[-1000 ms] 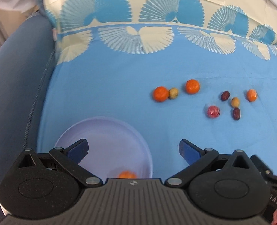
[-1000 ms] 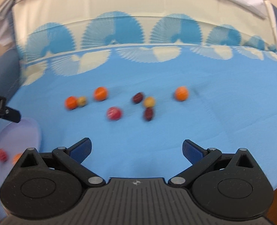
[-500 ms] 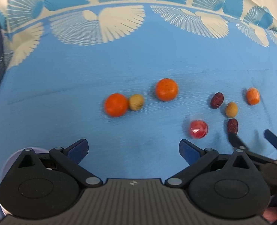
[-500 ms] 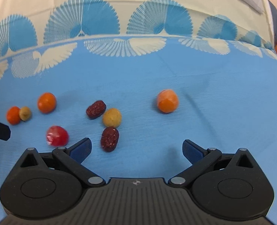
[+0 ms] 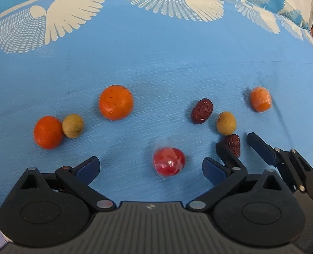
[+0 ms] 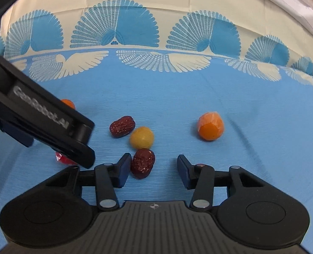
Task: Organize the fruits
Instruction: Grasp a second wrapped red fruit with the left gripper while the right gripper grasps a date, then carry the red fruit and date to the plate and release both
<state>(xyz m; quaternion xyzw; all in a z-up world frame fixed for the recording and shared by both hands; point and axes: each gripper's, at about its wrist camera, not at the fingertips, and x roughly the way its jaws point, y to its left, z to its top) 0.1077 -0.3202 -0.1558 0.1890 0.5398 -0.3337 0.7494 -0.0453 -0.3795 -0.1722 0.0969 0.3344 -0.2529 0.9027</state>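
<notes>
The right gripper (image 6: 151, 170) is closing, its blue-padded fingers (image 6: 122, 170) still apart. A dark red wrinkled date (image 6: 143, 162) lies between them, against the left pad and clear of the right one, so nothing is clamped yet. Just beyond the fingertips, touching that date, sits a yellow longan (image 6: 141, 137), and a second date (image 6: 122, 126) lies just past it to the left. Further out to the right, well apart from the rest, is a partly peeled mandarin (image 6: 210, 126). To the left, the other gripper's black body crosses the view and hides most of a red wrapped fruit (image 6: 61, 158) and an orange fruit (image 6: 67, 103).

The left gripper (image 5: 150, 168) holds its fingers (image 5: 87, 167) wide apart with nothing gripped. The red fruit in clear wrap (image 5: 169, 164) lies on the cloth between the fingertips, nearer the right finger and touching neither. Beyond the fingertips sits a large mandarin (image 5: 116, 102); out to the left lie a smaller mandarin (image 5: 48, 132) and a brownish longan (image 5: 72, 126), touching each other. To the right, the right gripper's fingers straddle the near date (image 5: 232, 144), with the other longan (image 5: 225, 122), the second date (image 5: 202, 111) and the peeled mandarin (image 5: 260, 98) beyond. Everything rests on a blue tablecloth (image 5: 156, 59) whose far edge carries a cream fan and wing pattern.
</notes>
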